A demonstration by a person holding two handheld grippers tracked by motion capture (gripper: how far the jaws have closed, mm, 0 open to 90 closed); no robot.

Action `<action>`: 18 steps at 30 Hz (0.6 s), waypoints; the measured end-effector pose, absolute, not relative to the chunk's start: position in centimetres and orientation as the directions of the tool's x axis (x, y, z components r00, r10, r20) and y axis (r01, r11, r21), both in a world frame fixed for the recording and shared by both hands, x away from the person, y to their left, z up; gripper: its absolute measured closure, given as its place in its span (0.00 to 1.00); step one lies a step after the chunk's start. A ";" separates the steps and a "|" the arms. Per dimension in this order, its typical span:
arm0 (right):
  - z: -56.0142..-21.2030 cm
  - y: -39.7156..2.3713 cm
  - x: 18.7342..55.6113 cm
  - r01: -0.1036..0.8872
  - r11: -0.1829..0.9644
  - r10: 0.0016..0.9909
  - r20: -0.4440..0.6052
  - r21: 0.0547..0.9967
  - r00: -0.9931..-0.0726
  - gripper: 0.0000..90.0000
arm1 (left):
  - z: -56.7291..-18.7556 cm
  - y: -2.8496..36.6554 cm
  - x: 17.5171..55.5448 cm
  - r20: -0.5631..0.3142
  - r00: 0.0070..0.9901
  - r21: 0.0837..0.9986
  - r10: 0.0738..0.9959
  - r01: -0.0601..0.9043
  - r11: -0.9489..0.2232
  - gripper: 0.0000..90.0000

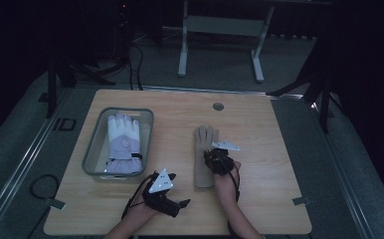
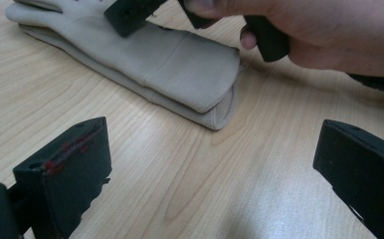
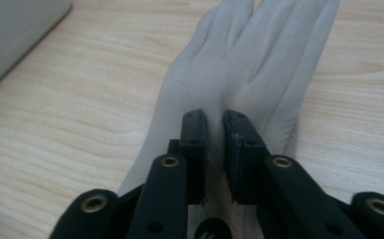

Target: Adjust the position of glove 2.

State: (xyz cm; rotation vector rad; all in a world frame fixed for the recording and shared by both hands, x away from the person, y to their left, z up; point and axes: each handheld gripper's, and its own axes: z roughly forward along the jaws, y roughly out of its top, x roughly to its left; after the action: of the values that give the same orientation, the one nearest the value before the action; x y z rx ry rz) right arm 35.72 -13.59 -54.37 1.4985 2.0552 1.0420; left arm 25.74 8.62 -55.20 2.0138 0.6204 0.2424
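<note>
High view: pale wooden table (image 1: 259,149), dark room, grey floor (image 1: 220,59).

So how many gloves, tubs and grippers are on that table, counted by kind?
Gloves: 2, a beige glove on the table and a white and lilac glove in the tub
Tubs: 1, the grey tub
Grippers: 2, left gripper, right gripper
Total: 5

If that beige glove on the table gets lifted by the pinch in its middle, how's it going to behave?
The beige glove looks like soft, thin fabric lying flat, so it would probably go floppy, fingers and cuff drooping either side of the pinch. The right hand-held gripper has only a small fold bunched between its narrow jaws, so the cloth may slip free. It seems light and unlikely to drag on the wooden table.
</note>
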 end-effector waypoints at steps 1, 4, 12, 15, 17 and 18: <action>-54.4 -13.6 35.7 0.641 0.154 0.928 0.113 0.752 -0.355 0.85 | -55.2 8.6 25.7 -0.080 0.851 0.859 0.519 0.323 -0.397 0.02; -54.2 -13.8 35.8 0.643 0.154 0.925 0.120 0.750 -0.362 0.78 | -55.2 8.6 25.7 -0.083 0.850 0.860 0.520 0.324 -0.393 0.02; -52.6 -14.9 35.7 0.614 0.271 0.890 0.049 0.741 -0.452 0.45 | -55.1 8.6 25.7 -0.072 0.854 0.864 0.515 0.311 -0.397 0.02; -51.9 -15.9 35.8 0.627 0.272 0.871 0.091 0.730 -0.483 0.36 | -55.0 8.6 25.7 -0.072 0.857 0.870 0.511 0.304 -0.388 0.02; -51.6 -16.7 35.8 0.633 0.268 0.851 0.130 0.726 -0.509 0.27 | -55.0 8.5 25.6 -0.058 0.858 0.872 0.511 0.293 -0.393 0.02; -51.5 -17.0 35.7 0.635 0.273 0.838 0.145 0.723 -0.526 0.24 | -55.1 8.5 25.6 -0.053 0.859 0.870 0.510 0.290 -0.398 0.02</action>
State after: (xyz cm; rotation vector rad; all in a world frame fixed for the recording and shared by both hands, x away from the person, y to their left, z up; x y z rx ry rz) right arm 35.74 -17.01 -51.48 1.3570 2.2809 1.1013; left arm 25.63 8.51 -55.06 2.0106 0.5857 0.2704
